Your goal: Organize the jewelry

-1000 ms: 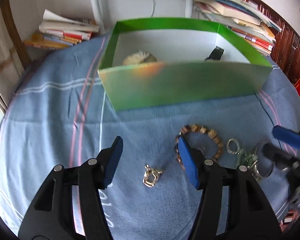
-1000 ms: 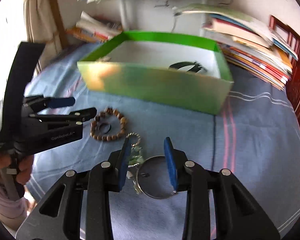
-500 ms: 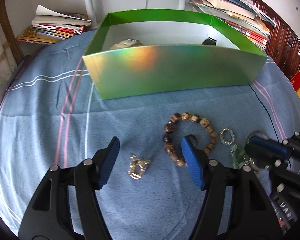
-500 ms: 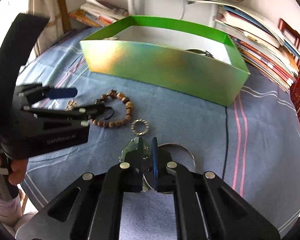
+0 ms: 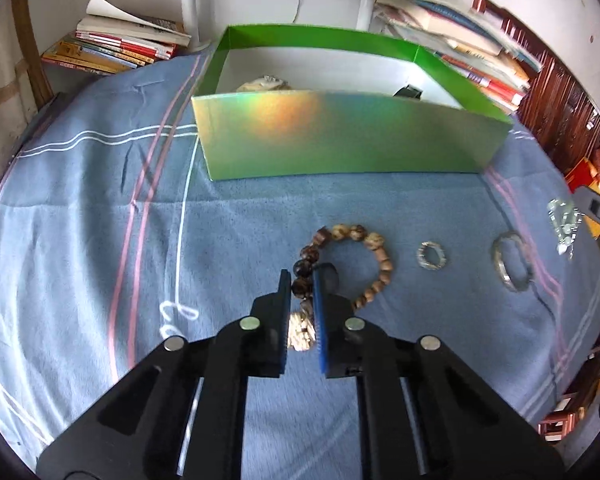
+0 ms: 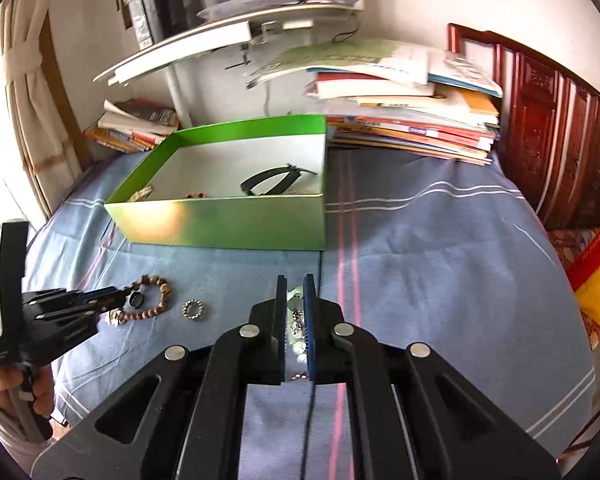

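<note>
Gold-toned metal, small and knotted, sits pinched between the jaws of the left gripper [image 5: 302, 280]: this is the gold charm [image 5: 300, 330], held deep between the pads and low over the blue bedsheet [image 5: 80, 220]. We judge it light, hard and slippery, so a grip across its bulk, as here, suits it better than a grip on a thin loop. Just beyond the tips lies the wooden bead bracelet [image 5: 346, 264], its near beads showing in the gap between the pads; we cannot tell whether they are touched. Strung loosely, it will likely sag when lifted; we would take it across one bead. To its right rest the small silver ring [image 5: 432, 255] and the silver bangle [image 5: 512, 266], both rigid and thin, lying flat, hence awkward to pinch from above. Farther right, the right gripper [image 6: 294, 284] is clenched on the pale green pendant cluster [image 6: 296, 312], which hangs clear of the sheet and seems loose and swinging. The green box [image 6: 220, 220], open-topped, stands beyond, well apart from both tools.
</note>
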